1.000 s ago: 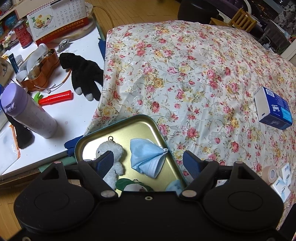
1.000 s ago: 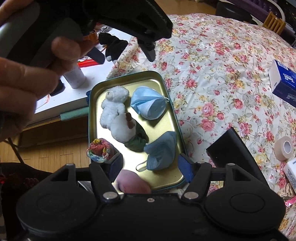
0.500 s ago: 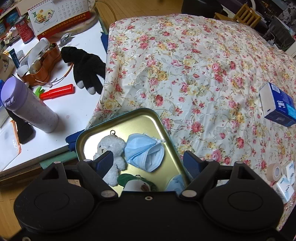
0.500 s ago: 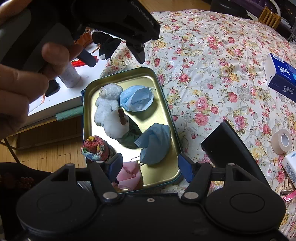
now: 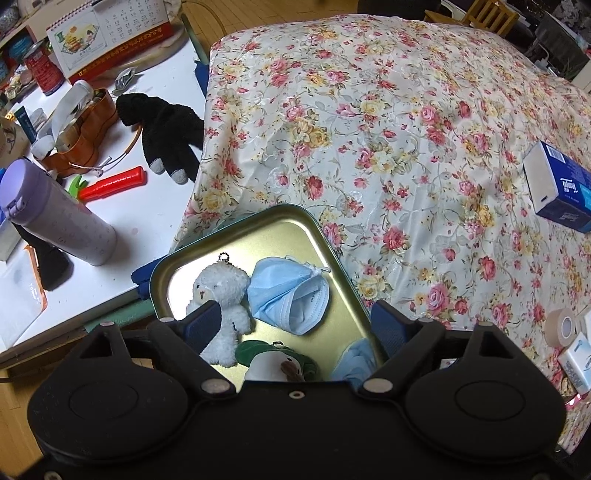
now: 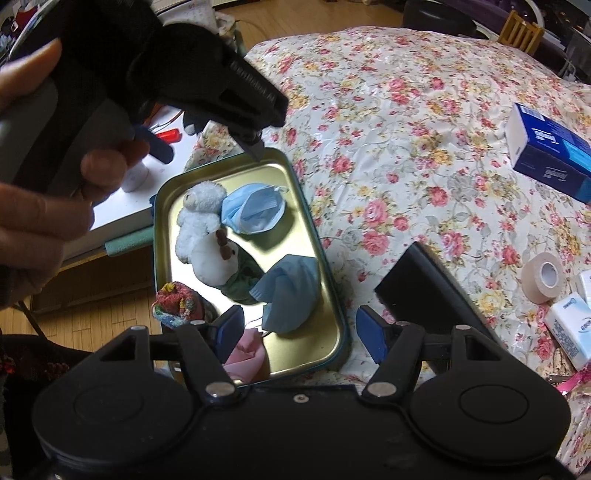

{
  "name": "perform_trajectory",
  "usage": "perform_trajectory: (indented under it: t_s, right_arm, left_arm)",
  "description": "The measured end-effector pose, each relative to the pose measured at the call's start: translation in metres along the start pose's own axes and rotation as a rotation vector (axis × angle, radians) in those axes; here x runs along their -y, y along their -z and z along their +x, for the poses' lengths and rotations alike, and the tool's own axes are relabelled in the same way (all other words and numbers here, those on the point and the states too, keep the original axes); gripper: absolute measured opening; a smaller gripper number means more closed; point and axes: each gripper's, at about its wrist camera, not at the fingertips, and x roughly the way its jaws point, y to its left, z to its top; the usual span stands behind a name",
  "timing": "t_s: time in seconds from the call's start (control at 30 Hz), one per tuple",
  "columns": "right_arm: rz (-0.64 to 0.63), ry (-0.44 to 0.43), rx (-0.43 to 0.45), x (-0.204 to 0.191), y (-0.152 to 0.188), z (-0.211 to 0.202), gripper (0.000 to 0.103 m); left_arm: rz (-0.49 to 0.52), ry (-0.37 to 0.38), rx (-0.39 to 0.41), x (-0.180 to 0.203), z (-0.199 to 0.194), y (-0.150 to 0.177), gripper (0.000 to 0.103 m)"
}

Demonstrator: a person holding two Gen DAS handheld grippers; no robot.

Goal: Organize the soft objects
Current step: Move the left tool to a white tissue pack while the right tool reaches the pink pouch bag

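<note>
A gold metal tray (image 5: 236, 236) (image 6: 328, 306) lies at the edge of the floral-cloth table. In it are a white plush bear (image 5: 221, 291) (image 6: 199, 214), a blue face mask (image 5: 291, 295) (image 6: 255, 206), a plush in green (image 5: 277, 360) (image 6: 221, 266), a second blue mask (image 6: 291, 295), a multicoloured knit ball (image 6: 177, 302) and a pink soft item (image 6: 247, 354). My left gripper (image 5: 295, 326) is open and empty above the tray's near end; it also shows in the right wrist view (image 6: 207, 144). My right gripper (image 6: 301, 334) is open and empty over the tray's near end.
A white side table (image 5: 110, 206) holds a black glove (image 5: 162, 133), a purple bottle (image 5: 55, 218), a red tool (image 5: 110, 182) and a calendar (image 5: 110, 33). On the floral cloth (image 5: 388, 129) lie a blue box (image 5: 561, 188) (image 6: 546, 151), a tape roll (image 5: 563, 326) (image 6: 543, 273), small white boxes (image 6: 569, 328) and a black object (image 6: 432, 284).
Both grippers have drawn back a little, so the tray sits further forward in both views. The blue mask now rests beside the white bear. Both stay open.
</note>
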Motion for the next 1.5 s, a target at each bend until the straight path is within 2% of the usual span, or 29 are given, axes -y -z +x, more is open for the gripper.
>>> perform_trajectory:
  t_s: [0.2,0.4,0.73,0.9,0.97,1.2,1.5]
  right_arm:
    - [0.063,0.03,0.055,0.035,-0.003,-0.019,0.067]
    - [0.174,0.099,0.107,0.094,0.003,-0.038,0.068]
    - [0.369,0.287,0.137,0.201,0.034,-0.055,0.069]
    - [0.438,0.4,0.136,0.239,0.05,-0.054,0.069]
    - [0.462,0.42,0.131,0.252,0.055,-0.051,0.069]
    - [0.527,0.356,0.093,0.28,0.083,-0.049,0.071]
    - [0.521,0.279,0.059,0.276,0.1,-0.029,0.076]
  left_arm:
    - [0.029,-0.018,-0.013,0.011,0.006,0.002,0.085]
    - [0.076,-0.031,-0.027,0.029,0.012,0.005,0.085]
    - [0.168,-0.044,-0.03,0.064,0.017,0.013,0.085]
    - [0.206,-0.049,-0.028,0.083,0.019,0.015,0.085]
    - [0.221,-0.05,-0.033,0.09,0.021,0.017,0.085]
    - [0.267,-0.036,-0.041,0.117,0.025,0.021,0.085]
    - [0.315,-0.032,-0.009,0.138,0.024,0.029,0.085]
